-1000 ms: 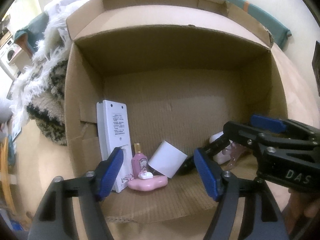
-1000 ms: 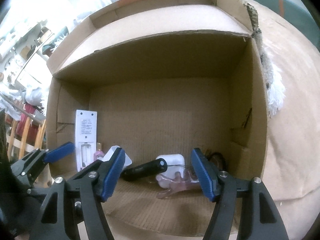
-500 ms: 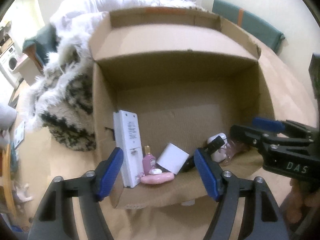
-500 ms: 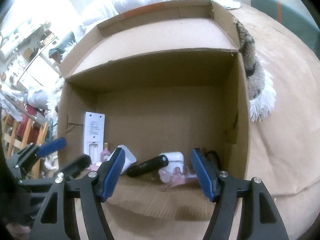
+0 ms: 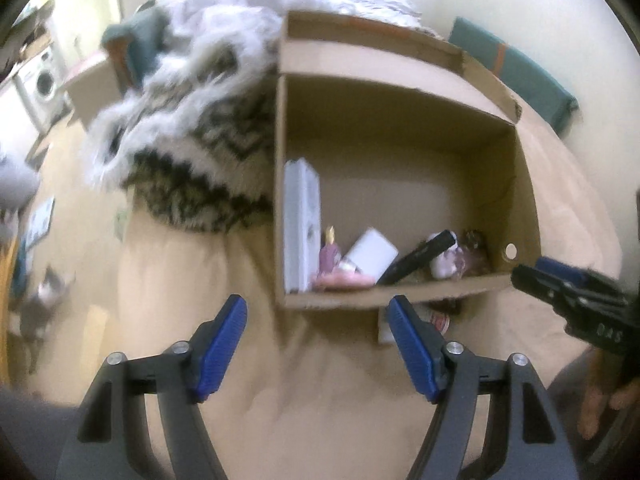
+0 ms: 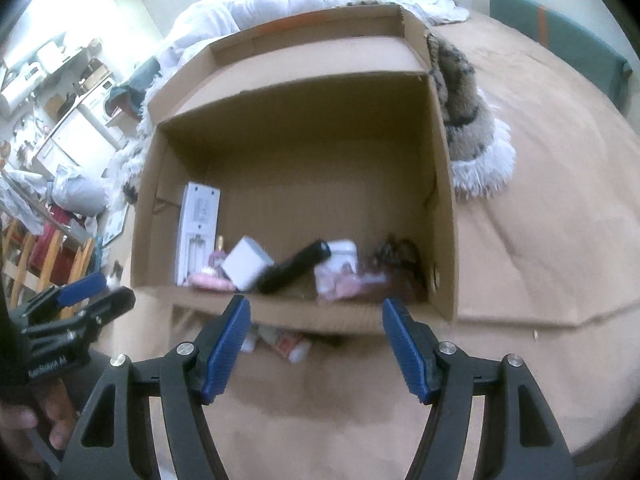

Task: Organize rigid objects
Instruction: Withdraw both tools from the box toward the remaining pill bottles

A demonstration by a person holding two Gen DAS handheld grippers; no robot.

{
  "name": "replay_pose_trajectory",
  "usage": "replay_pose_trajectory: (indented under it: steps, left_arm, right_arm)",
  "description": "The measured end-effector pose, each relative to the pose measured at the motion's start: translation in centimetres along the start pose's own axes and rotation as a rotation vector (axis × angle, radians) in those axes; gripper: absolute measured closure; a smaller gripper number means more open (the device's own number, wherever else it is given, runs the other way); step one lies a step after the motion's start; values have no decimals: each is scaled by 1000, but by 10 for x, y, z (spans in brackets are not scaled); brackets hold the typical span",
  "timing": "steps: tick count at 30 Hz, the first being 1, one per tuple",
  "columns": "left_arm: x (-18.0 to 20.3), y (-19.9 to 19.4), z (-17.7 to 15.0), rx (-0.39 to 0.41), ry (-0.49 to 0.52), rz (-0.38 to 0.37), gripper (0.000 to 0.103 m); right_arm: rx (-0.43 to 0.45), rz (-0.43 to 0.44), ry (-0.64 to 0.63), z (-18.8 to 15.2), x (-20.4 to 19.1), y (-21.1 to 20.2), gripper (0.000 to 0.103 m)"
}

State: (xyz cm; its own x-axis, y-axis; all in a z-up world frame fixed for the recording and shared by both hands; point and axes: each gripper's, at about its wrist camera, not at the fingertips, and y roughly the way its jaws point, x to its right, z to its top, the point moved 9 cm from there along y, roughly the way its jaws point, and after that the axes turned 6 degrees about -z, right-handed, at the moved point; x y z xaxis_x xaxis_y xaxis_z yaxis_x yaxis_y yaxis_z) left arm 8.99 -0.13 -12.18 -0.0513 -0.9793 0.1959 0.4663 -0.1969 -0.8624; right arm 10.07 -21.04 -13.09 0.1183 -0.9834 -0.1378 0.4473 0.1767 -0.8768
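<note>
Cardboard box [image 6: 442, 216] sits open-topped on the tan bedcover [image 6: 540, 240], and the rigid objects are lined up along its near wall: white remote [image 6: 198, 232] upright in the left corner, small pink perfume bottle [image 5: 330, 254] and a flat pink item [image 6: 210, 280] beside it, white cube box [image 6: 246, 262], black cylinder [image 6: 296, 266] leaning across the middle, white earbud case [image 6: 340, 256], then a dark tangled thing [image 6: 400, 252] at the right that's too blurred to name. Your left gripper [image 5: 318, 344] and right gripper [image 6: 316, 346] are both outside the box, over the cover in front of it, jaws apart with nothing between the pads. Reads as between picks: load dropped, looking for the next piece. Candidates are the small packets [image 6: 284, 342] lying on the cover against the box front; next move needs a downward approach low to the fabric. Right wrist view shows those packets and the whole row clearly; left wrist view hides most of them behind its own finger but shows the fluffy patterned blanket [image 5: 192, 132] against the box's left wall. Both are motion-blurred.
</note>
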Motion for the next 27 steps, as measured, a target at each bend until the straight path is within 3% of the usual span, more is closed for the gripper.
replay_pose_trajectory:
  steps: [3,9,14,18,20,23,27]
  left_arm:
    - [-4,-1,-12,-26,-27,-10,32]
    - [-16,-1,-23,-49,-39,38,32]
    - [-31,10,-31,-97,-125,35,32]
    - [-36,25,-35,-130,-137,64,32]
    - [-25,39,-37,-161,-130,34,32]
    - [5,61,-33,-194,-42,-7,34]
    - [26,77,-21,-171,46,15,34]
  right_arm:
    - [-8,21,28,-14,1,-6,31]
    - [-57,28,79,-42,11,-6,31]
    - [-119,-11,148,-52,30,6,31]
    - [-149,1,220,-55,40,13,31]
    - [-155,15,241,-55,42,15,31]
    - [-164,34,266,-55,43,19,31]
    - [-164,38,270,-52,44,22,31]
